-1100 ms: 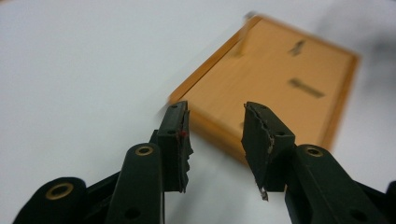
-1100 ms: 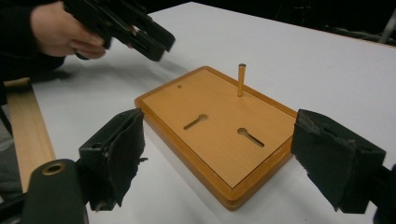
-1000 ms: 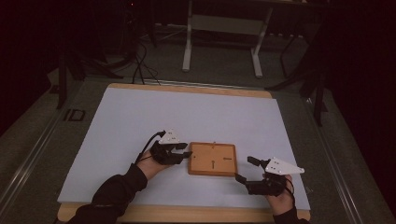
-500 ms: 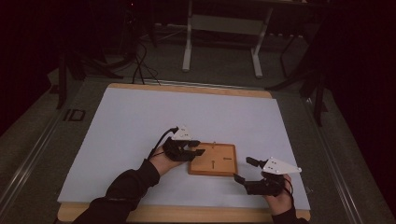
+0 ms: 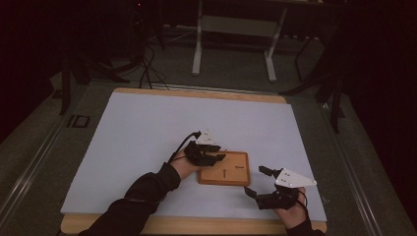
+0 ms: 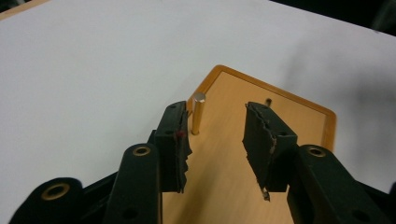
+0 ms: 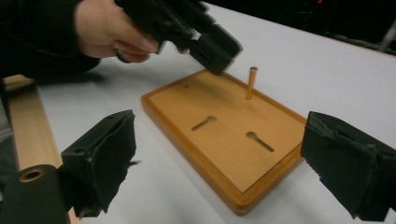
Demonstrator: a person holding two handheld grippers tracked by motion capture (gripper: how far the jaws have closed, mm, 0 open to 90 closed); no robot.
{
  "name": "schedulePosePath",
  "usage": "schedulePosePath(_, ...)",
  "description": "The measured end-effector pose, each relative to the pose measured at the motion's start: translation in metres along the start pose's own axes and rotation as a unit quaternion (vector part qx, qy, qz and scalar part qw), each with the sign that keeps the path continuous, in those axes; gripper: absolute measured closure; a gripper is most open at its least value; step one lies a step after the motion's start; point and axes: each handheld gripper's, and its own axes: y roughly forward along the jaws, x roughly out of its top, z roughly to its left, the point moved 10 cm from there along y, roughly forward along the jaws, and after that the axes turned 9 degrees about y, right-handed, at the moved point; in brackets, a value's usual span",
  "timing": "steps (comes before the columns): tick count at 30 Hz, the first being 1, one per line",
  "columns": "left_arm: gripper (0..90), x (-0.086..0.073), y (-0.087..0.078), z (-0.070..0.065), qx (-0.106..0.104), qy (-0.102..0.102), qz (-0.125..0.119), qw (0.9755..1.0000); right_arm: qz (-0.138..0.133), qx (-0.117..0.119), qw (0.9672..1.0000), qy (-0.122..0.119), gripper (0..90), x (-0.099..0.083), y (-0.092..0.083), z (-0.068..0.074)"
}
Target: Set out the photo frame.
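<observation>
I judged the step as the approach to the upright peg [image 6: 198, 113] at the far left corner of the wooden board [image 5: 231, 176]. My left gripper [image 5: 216, 157] hung over that corner, jaws parted and empty, the peg just ahead beside one pad. Next move: ease forward until the peg sits between the pads, then close. My right gripper [image 5: 256, 182], jaws just opened wide on nothing, waited near the board's right edge.

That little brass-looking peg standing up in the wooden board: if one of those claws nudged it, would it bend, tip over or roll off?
The peg looks like stiff metal, so probably no bending. It stands in the wooden board, so a nudge likely won't tip it. Pulled free, its round shape would probably roll.
</observation>
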Motion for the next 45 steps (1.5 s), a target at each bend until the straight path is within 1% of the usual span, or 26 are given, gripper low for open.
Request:
schedulePosePath(3,61.0,0.0,0.007,0.002,0.004,0.002,0.007,1.0,-0.001,-0.004,1.0,-0.001,10.1,0.001,0.001,0.001)
schedulePosePath(5,63.0,-0.001,0.012,0.003,0.007,0.009,0.015,0.9998,-0.001,-0.007,1.0,-0.003,10.1,0.001,0.001,0.002)
schedulePosePath(6,63.0,-0.001,0.014,0.004,0.008,0.014,0.015,0.9998,0.001,-0.003,1.0,-0.002,10.1,0.0,0.001,0.002)
schedulePosePath(9,63.0,0.001,0.018,0.007,0.01,0.021,0.005,0.9997,0.006,-0.004,1.0,0.002,10.2,-0.001,0.002,0.002)
schedulePosePath(11,65.2,0.002,0.022,0.007,0.007,0.026,0.006,0.9996,0.007,-0.003,1.0,0.002,12.6,-0.002,0.002,0.002)
schedulePosePath(15,67.2,0.002,0.027,0.007,0.008,0.032,0.01,0.9994,0.007,-0.002,1.0,0.002,12.7,-0.002,0.001,0.002)
schedulePosePath(17,69.3,0.001,0.029,0.007,0.008,0.032,0.017,0.9993,0.006,-0.003,1.0,0.0,12.7,-0.002,0.001,0.001)
schedulePosePath(18,71.5,0.001,0.03,0.007,0.008,0.032,0.016,0.9993,0.006,-0.003,1.0,0.002,12.9,-0.002,0.001,0.001)
schedulePosePath(19,71.5,0.002,0.03,0.006,0.005,0.03,0.015,0.9994,0.006,-0.003,1.0,0.002,12.9,-0.002,0.001,0.001)
schedulePosePath(21,73.3,0.003,0.031,0.008,0.01,0.031,0.015,0.9994,0.007,-0.004,1.0,0.001,12.9,-0.002,0.001,0.001)
schedulePosePath(22,75.0,0.003,0.031,0.008,0.005,0.028,0.015,0.9995,0.008,-0.002,1.0,0.002,13.0,-0.002,0.001,0.001)
schedulePosePath(24,79.2,0.002,0.032,0.008,0.007,0.03,0.021,0.9993,0.01,0.0,0.9999,0.003,13.0,-0.003,0.002,0.002)
schedulePosePath(25,79.2,0.002,0.032,0.008,0.005,0.028,0.023,0.9993,0.01,0.0,0.9999,0.003,13.0,-0.003,0.002,0.002)
schedulePosePath(26,79.4,0.001,0.033,0.009,0.007,0.028,0.022,0.9993,0.01,-0.001,0.9999,0.001,13.0,-0.003,0.002,0.002)
schedulePosePath(27,82.0,0.001,0.033,0.009,0.006,0.026,0.022,0.9994,0.011,-0.001,0.9999,0.001,13.0,-0.003,0.002,0.002)
schedulePosePath(30,83.2,0.001,0.033,0.008,0.007,0.027,0.023,0.9993,0.011,-0.001,0.9999,0.002,13.0,-0.003,0.002,0.002)
schedulePosePath(33,84.1,0.001,0.033,0.009,0.002,0.021,0.023,0.9995,0.015,0.001,0.9999,0.0,13.6,-0.004,0.003,0.003)
schedulePosePath(35,84.3,0.001,0.032,0.009,0.0,0.022,0.025,0.9995,0.019,0.001,0.9998,-0.004,13.6,-0.005,0.004,0.004)
schedulePosePath(36,84.3,0.002,0.032,0.009,-0.007,0.021,0.032,0.9992,0.022,-0.001,0.9997,-0.01,13.9,-0.006,0.005,0.004)
schedulePosePath(37,84.4,0.002,0.033,0.01,-0.009,0.022,0.035,0.9991,0.036,-0.011,0.9988,-0.032,14.4,-0.008,0.006,0.005)
schedulePosePath(38,84.4,0.002,0.033,0.01,-0.012,0.021,0.037,0.999,0.038,-0.012,0.9983,-0.041,14.4,-0.009,0.007,0.005)
schedulePosePath(41,84.3,0.002,0.032,0.011,-0.019,0.019,0.043,0.9987,0.042,-0.009,0.9979,-0.049,15.2,-0.009,0.009,0.007)
schedulePosePath(42,84.3,0.003,0.033,0.011,-0.025,0.018,0.05,0.9983,0.053,-0.025,0.9949,-0.082,17.9,-0.01,0.01,0.007)
schedulePosePath(43,84.2,0.003,0.033,0.011,-0.025,0.018,0.05,0.9983,0.053,-0.025,0.9949,-0.082,17.9,-0.01,0.01,0.007)
schedulePosePath(44,84.2,0.003,0.033,0.012,-0.028,0.015,0.053,0.9981,0.054,-0.03,0.9937,-0.094,20.2,-0.009,0.009,0.008)
schedulePosePath(45,84.3,0.003,0.033,0.013,-0.031,0.013,0.059,0.9977,0.06,-0.049,0.9879,-0.135,21.9,-0.01,0.009,0.01)
